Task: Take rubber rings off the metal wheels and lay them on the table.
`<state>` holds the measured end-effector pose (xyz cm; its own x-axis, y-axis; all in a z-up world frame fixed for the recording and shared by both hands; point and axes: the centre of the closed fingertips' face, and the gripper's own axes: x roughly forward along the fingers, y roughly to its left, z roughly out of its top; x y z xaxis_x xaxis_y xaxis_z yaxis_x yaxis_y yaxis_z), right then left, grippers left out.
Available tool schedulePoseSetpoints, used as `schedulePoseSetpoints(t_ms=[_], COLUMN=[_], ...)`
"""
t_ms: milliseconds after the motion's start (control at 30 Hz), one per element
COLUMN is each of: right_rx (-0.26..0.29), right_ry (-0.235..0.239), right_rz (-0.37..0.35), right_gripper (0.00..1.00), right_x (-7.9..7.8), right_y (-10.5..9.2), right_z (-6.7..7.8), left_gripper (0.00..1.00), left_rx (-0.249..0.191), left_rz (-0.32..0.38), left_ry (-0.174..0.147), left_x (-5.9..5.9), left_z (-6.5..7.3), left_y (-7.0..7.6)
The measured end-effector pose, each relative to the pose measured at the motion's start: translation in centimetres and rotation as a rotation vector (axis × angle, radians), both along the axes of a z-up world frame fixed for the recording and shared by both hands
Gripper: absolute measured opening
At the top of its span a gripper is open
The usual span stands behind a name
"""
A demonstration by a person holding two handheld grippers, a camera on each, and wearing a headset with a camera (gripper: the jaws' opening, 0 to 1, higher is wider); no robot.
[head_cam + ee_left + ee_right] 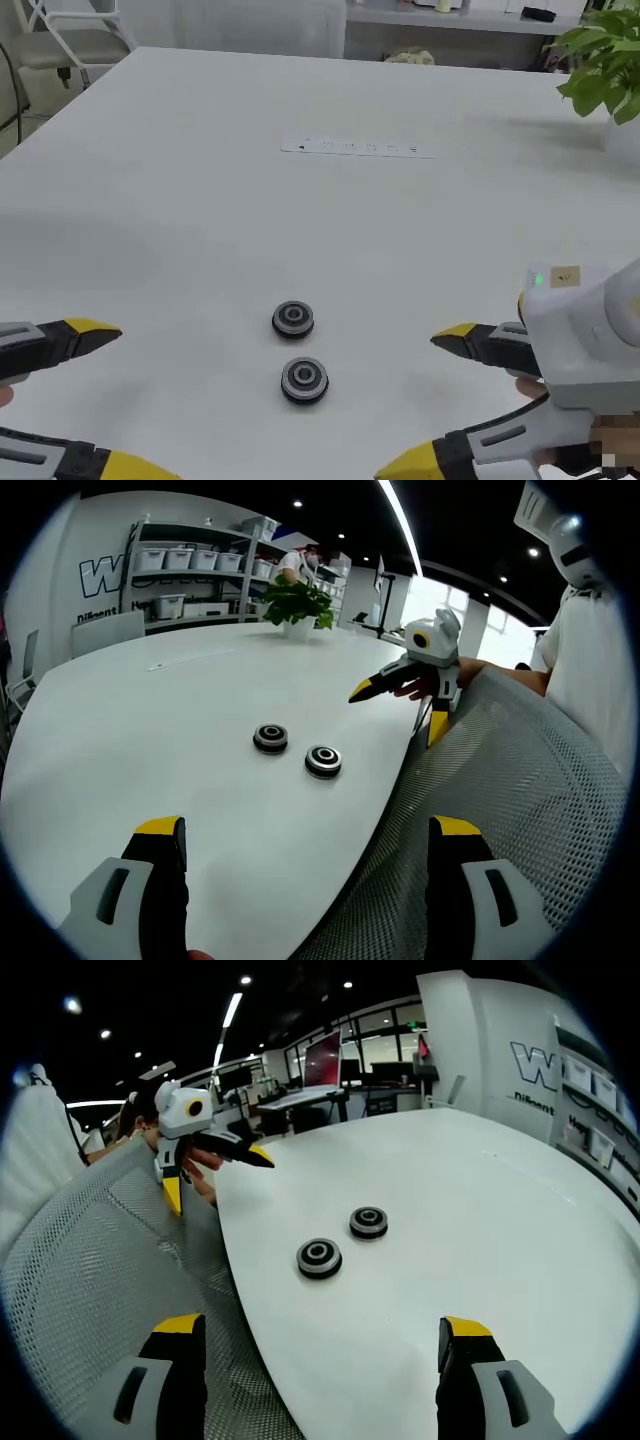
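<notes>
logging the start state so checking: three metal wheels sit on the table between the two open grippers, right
Not quite: there are two metal wheels, not three. The head view shows the farther wheel and the nearer wheel on the table, between the left gripper and the right gripper, both open.

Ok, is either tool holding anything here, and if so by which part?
Nothing is held. The left tool and right tool are both open, clear of the far wheel and near wheel, which lie on the table.
</notes>
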<state>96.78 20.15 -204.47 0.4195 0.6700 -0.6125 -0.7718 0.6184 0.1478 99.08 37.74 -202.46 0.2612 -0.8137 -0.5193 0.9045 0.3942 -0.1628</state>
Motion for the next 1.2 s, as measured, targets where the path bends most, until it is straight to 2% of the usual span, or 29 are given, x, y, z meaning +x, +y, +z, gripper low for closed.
schedulePoseSetpoints(t_ms=[433,533,667,867,1067,1200], right_rx=[0.018,0.029,0.078,0.080,0.106,0.084], right_ry=[-0.006,-0.011,-0.033,-0.055,-0.088,-0.111], right_rz=[-0.010,-0.020,-0.035,-0.056,-0.069,-0.069], right_gripper=[0.95,0.95,0.95,0.95,0.95,0.94], right_x=[0.3,0.5,1.0,1.8,2.3,2.7], right_y=[-0.1,-0.1,0.1,-0.6,-0.9,-1.4], right_z=[0.3,0.6,2.1,3.1,4.6,5.5], left_gripper=[0.99,0.99,0.99,0.99,0.99,0.99], left_rx=[-0.012,-0.003,0.003,0.010,0.000,-0.018], left_rz=[0.003,0.002,-0.017,-0.031,-0.046,-0.053], left_ry=[-0.008,-0.010,-0.026,-0.044,-0.078,-0.104], left_x=[0.1,0.1,-0.1,-0.1,-0.2,-0.1], left_z=[0.3,0.2,0.5,0.9,2.5,3.8], left_y=[0.0,0.0,-0.1,-0.1,-0.2,-0.5])
